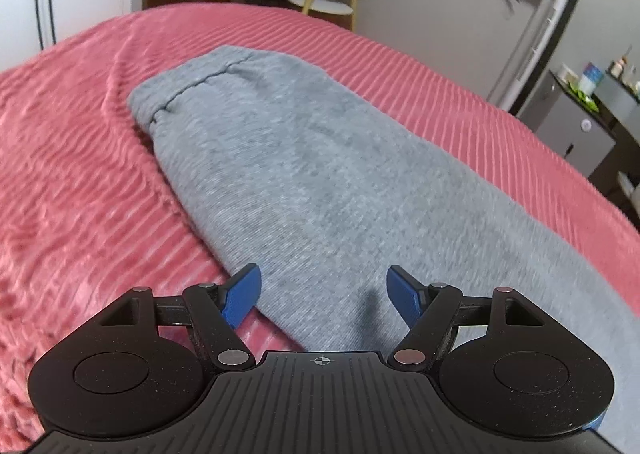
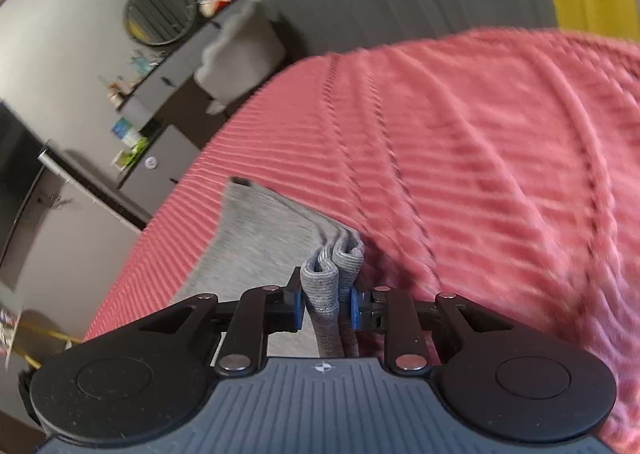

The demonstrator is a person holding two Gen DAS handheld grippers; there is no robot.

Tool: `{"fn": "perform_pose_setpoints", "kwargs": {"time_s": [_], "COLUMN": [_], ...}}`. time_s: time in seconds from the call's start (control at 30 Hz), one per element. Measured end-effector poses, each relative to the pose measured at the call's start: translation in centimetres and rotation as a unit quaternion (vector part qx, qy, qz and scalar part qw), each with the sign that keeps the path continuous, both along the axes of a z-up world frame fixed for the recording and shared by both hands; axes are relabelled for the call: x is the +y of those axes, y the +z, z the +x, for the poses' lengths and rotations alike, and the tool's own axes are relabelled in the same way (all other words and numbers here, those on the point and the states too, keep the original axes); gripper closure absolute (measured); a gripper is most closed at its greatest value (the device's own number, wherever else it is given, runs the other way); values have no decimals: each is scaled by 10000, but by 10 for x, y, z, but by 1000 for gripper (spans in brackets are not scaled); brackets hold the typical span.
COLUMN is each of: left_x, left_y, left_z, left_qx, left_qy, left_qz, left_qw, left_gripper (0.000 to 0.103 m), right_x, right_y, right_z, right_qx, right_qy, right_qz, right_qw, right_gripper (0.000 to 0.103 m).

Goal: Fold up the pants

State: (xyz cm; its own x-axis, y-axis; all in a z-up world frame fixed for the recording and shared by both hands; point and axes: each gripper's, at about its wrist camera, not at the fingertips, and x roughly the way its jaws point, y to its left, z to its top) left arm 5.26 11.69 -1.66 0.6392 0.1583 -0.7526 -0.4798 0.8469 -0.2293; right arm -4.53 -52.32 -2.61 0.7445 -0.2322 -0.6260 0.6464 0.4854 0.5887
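My right gripper [image 2: 325,304] is clamped on a bunched, ribbed edge of the grey pants [image 2: 256,238]; several layers are pinched between the blue pads [image 2: 353,310]. The rest of the fabric trails far-left across the pink ribbed blanket [image 2: 480,174]. Grey cabinets [image 2: 160,170] far left, blurred.

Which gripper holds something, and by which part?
The right gripper holds the grey pants by a bunched ribbed edge. The left gripper is open, holding nothing.
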Motion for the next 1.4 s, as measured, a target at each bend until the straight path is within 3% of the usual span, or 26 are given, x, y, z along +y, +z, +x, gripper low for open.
{"fn": "perform_pose_setpoints", "kwargs": {"time_s": [0.1,0.17,0.23,0.27,0.37,0.43,0.53,0.63,0.73,0.83,0.9,0.93,1.0,1.03,1.13,1.2,1.23,1.3,1.37,1.4], "left_x": [-2,-5,-9,-10,-12,-13,-15,-15,-14,-13,-13,-13,-15,-17,-25,-36,-44,-65,-91,-106], "left_y": [0,0,1,1,2,2,3,6,8,10,11,11,12,12,14,18,20,23,21,19], "left_z": [1,2,3,3,2,3,2,-1,-5,-9,-11,-11,-11,-10,-8,-5,-2,6,18,26], "left_qx": [5,20,23,16,-30,-43,-74,-161,-212,-251,-290,-307,-335,-335,-358,-334,-341,-292,-193,-114], "left_qy": [-25,-101,-190,-229,-304,-344,-396,-430,-426,-414,-452,-503,-570,-625,-1025,-1431,-1703,-2255,-2727,-2929], "left_qz": [27,112,199,225,268,297,342,350,306,244,182,161,170,155,2,-233,-464,-908,-1286,-1453], "left_qw": [10000,9999,9996,9995,9992,9990,9986,9983,9984,9985,9984,9981,9977,9974,9941,9889,9837,9696,9533,9450], "left_gripper": [26,26,26,26,26,26,26,26,26,26,26,26,26,26,26,26,26,26,26,26], "right_x": [-1,0,1,2,20,51,126,222,297,355,370,369,352,343,302,263,242,216,203,202], "right_y": [-7,-8,-2,3,30,60,99,111,87,35,16,16,21,23,22,14,10,8,14,16], "right_z": [-5,-4,0,4,18,36,66,89,102,113,123,126,130,129,117,105,96,76,61,55], "right_qx": [-45,-39,-37,73,314,320,49,-139,-7,565,1146,1202,1009,835,517,563,546,332,231,125], "right_qy": [14,27,67,72,273,728,1932,3281,4317,5179,5299,5277,5281,5278,4680,3819,3347,2660,2265,2174], "right_qz": [173,135,30,-92,-720,-1447,-2430,-3064,-3010,-2617,-2465,-2350,-1684,-1269,-262,260,565,808,628,590], "right_qw": [9998,9999,10000,9999,9965,9863,9506,8935,8503,8125,8033,8074,8262,8357,8818,9221,9390,9600,9717,9742], "right_gripper": [72,72,79,91,92,92,92,92,91,91,87,85,62,58,49,47,48,50,48,43]}}
